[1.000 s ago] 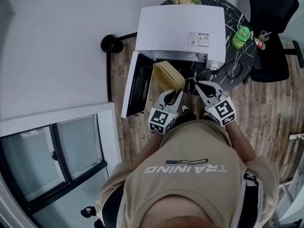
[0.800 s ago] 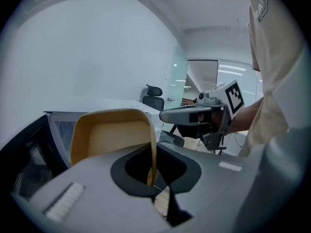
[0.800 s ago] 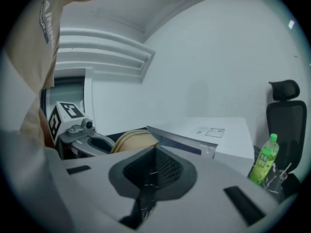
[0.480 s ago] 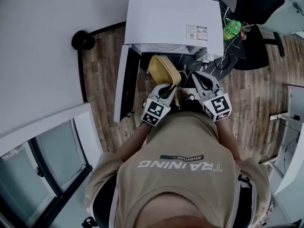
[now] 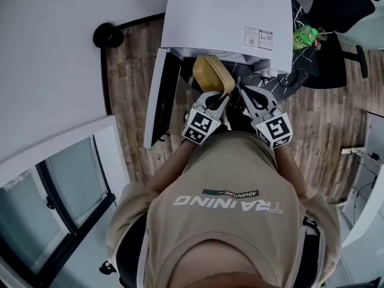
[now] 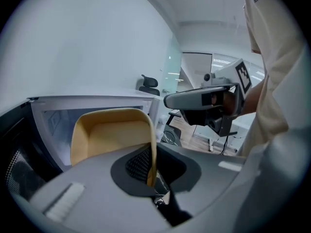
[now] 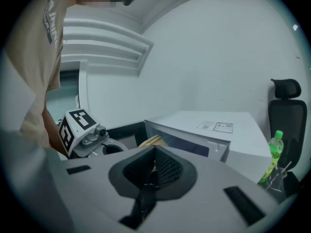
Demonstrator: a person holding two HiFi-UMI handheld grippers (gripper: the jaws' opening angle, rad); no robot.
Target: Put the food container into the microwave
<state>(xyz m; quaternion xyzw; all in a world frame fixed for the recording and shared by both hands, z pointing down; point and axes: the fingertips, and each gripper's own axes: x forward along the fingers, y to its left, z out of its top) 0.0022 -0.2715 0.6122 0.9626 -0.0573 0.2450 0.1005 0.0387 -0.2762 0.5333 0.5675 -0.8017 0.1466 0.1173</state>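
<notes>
In the head view the microwave [image 5: 225, 17] shows only its white top, cut off by the upper edge of the frame. Its cavity lies hidden beneath that top, and the door [image 5: 157, 101] hangs open at the left. The person's shoulders fill the lower half of the frame and cover both arms.

The container [image 5: 210, 77] sits just below the microwave's front edge, at the centre of the frame. Its far end meets that edge, and how far it reaches inside cannot be told. Its long axis runs from the left gripper [image 5: 222, 96] up towards the opening. In the left gripper view it stands tipped on edge, with the yellow hollow facing the camera and the pale cavity behind it. The left fingers are clamped on its right-hand rim wall.

The right gripper [image 5: 243, 92] is just right of the container. Its fingers are pressed together with nothing between them, and whether they touch the container is unclear.

A green bottle [image 5: 305, 37] stands on the dark worktop [image 5: 287, 77] at the upper right, which is mostly covered.
</notes>
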